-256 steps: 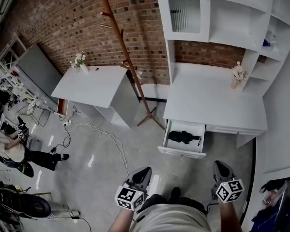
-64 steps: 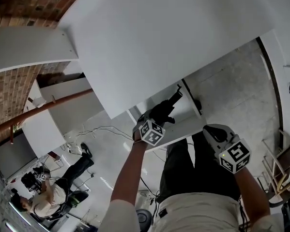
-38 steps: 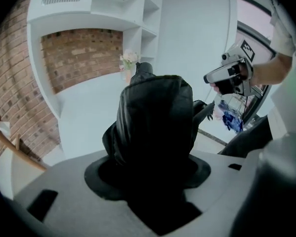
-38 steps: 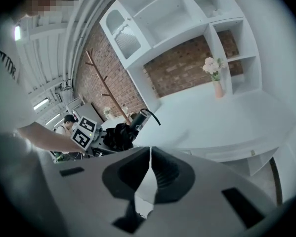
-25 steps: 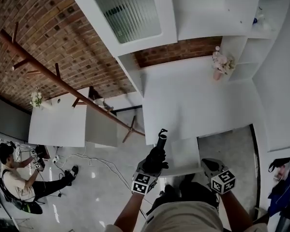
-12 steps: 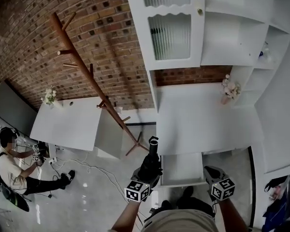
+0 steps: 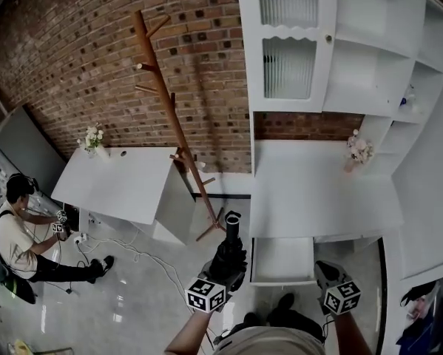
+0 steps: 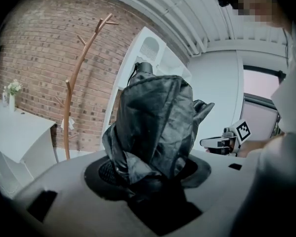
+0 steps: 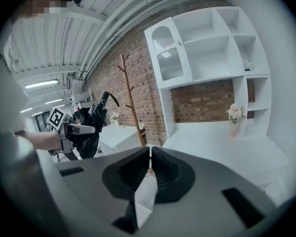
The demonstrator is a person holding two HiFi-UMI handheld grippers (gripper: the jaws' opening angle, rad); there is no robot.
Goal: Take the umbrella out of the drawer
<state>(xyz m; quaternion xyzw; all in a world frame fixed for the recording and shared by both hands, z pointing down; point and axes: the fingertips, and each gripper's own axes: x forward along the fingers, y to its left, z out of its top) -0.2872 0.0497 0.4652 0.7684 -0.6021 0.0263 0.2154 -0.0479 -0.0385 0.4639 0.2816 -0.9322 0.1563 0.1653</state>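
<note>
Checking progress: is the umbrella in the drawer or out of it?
Out. The folded black umbrella is clamped in the left gripper; the open drawer looks bare inside.

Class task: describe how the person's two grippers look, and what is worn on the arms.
The left gripper and right gripper have smooth light-grey shells, black round the jaws. Each carries a white cube with black square markers. No cables show. The forearms are bare of sleeves; the top is light.
</note>
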